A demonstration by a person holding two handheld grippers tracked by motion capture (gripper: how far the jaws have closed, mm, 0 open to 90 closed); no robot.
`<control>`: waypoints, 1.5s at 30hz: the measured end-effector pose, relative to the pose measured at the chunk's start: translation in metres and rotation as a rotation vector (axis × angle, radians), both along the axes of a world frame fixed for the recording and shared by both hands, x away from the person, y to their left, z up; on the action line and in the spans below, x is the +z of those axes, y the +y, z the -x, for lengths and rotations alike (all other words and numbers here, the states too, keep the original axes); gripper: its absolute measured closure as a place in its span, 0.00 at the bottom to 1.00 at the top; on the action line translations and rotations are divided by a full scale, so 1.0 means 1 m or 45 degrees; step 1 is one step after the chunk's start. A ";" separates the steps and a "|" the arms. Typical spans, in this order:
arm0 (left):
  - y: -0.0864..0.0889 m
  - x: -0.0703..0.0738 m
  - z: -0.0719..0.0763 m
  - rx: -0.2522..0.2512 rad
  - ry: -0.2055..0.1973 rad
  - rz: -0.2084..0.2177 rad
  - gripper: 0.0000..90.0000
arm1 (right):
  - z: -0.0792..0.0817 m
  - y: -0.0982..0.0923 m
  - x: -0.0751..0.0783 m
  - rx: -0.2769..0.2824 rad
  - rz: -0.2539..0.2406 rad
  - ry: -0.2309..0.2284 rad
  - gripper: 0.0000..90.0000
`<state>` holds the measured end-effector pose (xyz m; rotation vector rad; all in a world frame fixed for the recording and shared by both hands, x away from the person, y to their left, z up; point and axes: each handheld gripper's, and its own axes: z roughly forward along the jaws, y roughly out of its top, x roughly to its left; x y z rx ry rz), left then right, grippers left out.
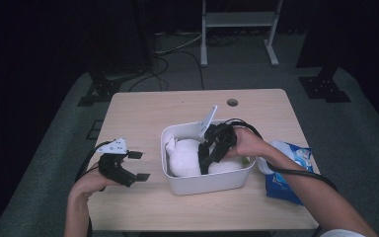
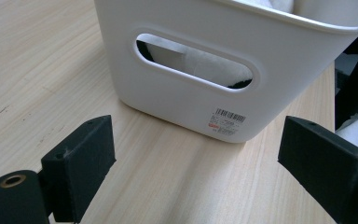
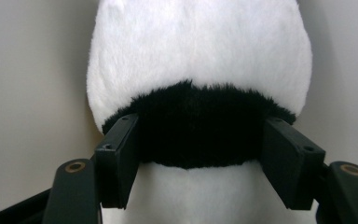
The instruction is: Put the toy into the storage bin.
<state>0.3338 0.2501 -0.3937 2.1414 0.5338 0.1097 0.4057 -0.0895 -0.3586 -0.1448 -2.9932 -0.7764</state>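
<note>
Straddling plush toy (image 3: 198,60) in bin (image 1: 205,182) — right tool (image 3: 198,135)

A barcode sticker (image 2: 227,122) sits low on the white bin's (image 2: 177,100) end wall; its print is too small to read.

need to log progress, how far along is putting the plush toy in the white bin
Done: the white and black plush toy already lies inside the white plastic bin on the light wooden table.
In hand: the right gripper is down in the bin with its jaws either side of the toy's black band; whether the pads press it is unclear.
Left: lifting that gripper out. The left gripper waits open beside the bin.
</note>
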 end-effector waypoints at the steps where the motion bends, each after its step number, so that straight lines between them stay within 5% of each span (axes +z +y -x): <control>1: 0.000 0.000 0.000 -0.001 -0.002 -0.001 0.11 | 0.000 0.000 0.000 0.000 -0.002 0.000 0.36; 30: 0.000 -0.002 -0.001 0.016 0.003 -0.008 0.10 | 0.007 -0.072 0.041 -0.196 -0.305 0.015 0.35; 45: -0.001 -0.002 0.000 0.014 0.003 -0.017 0.10 | 0.016 -0.108 0.049 -0.299 -0.368 -0.018 0.33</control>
